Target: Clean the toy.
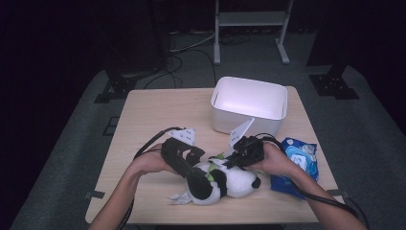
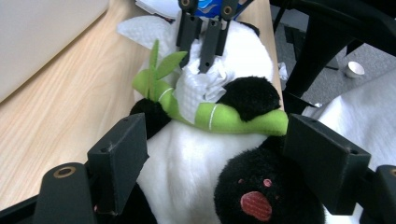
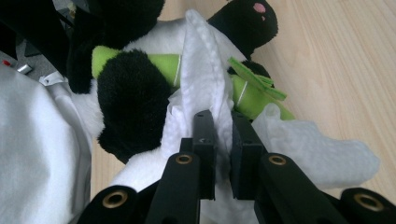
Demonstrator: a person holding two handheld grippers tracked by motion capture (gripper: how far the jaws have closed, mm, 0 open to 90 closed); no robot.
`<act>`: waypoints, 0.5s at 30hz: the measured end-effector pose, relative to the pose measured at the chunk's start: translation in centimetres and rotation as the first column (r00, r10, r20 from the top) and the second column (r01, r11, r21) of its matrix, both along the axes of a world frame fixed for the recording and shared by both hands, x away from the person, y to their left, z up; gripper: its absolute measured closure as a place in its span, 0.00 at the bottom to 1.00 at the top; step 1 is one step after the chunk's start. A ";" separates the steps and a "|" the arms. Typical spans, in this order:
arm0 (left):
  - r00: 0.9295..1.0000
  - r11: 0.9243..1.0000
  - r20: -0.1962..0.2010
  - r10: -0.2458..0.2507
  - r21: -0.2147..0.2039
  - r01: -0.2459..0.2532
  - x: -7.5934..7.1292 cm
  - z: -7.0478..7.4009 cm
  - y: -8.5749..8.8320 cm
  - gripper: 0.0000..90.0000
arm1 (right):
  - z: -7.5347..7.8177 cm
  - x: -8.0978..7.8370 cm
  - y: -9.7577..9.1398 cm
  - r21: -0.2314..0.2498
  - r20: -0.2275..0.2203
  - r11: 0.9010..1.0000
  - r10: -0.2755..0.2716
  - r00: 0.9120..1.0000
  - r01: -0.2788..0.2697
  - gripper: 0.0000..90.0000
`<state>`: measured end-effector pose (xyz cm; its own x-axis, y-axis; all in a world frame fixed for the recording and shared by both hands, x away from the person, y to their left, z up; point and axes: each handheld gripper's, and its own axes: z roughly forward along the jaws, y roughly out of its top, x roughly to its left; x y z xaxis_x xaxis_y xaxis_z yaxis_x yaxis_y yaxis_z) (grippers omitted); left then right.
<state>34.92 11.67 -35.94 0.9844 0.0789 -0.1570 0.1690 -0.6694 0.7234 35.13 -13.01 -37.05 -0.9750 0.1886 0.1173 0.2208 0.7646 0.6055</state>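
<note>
Wooden tabletop (image 1: 143,120) carries a plush panda (image 1: 225,182) at six o'clock, soft and light; the left gripper (image 2: 219,154) straddles it, jaws apart, not pressing. Beyond, the right gripper (image 3: 223,140) is clamped on a thin, tearable white wipe (image 3: 201,60), best pinched by its fold; a white bin (image 1: 249,103) sits at twelve o'clock.

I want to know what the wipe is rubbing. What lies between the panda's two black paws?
In the left gripper view, the green bamboo stalk lies across the panda, with the white wipe, pinched in the right gripper, draped over it.
</note>
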 end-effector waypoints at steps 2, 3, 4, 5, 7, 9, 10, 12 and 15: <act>1.000 1.000 -0.012 0.016 -0.010 -0.016 0.2 -0.1 0.2 0.23 | -0.1 -0.1 0.0 -0.002 0.000 1.000 0.001 1.000 -0.001 0.91; 1.000 1.000 -0.017 0.021 -0.018 -0.021 0.3 -0.2 0.3 0.23 | -0.1 -0.1 0.0 -0.006 0.002 1.000 0.006 1.000 -0.006 0.91; 1.000 0.999 -0.021 0.021 -0.025 -0.022 0.3 -0.2 0.4 0.23 | -0.1 -0.1 0.0 -0.008 0.007 1.000 0.006 1.000 -0.006 0.91; 0.999 0.999 -0.024 0.024 -0.029 -0.025 0.4 -0.3 0.5 0.23 | -0.2 -0.2 0.0 -0.007 0.008 1.000 0.009 1.000 -0.009 0.91; 0.999 0.999 -0.032 0.025 -0.030 -0.026 0.4 -0.4 0.5 0.23 | -0.3 -0.1 0.0 -0.004 0.003 1.000 0.010 1.000 -0.010 0.91; 0.999 0.999 -0.028 0.025 -0.027 -0.026 0.4 -0.3 0.5 0.23 | -0.4 -0.1 0.0 -0.001 -0.002 1.000 0.012 1.000 -0.012 0.91; 0.999 0.999 -0.028 0.023 -0.022 -0.024 0.4 -0.2 0.4 0.23 | -0.5 -0.1 0.0 0.001 -0.003 1.000 0.012 1.000 -0.012 0.91; 0.999 1.000 -0.032 0.003 -0.021 -0.004 0.3 -0.3 0.2 0.26 | -0.5 -0.1 0.0 0.001 -0.004 1.000 0.015 1.000 -0.015 0.91; 0.999 1.000 -0.034 -0.012 -0.023 0.011 0.1 -0.3 0.0 0.31 | -0.5 -0.2 0.0 -0.002 -0.003 1.000 0.016 1.000 -0.016 0.91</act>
<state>34.99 11.66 -36.28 0.9793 0.0639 -0.1919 0.1862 -0.6551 0.7322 34.95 -13.02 -37.50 -0.9776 0.1733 0.1197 0.2102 0.7690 0.6037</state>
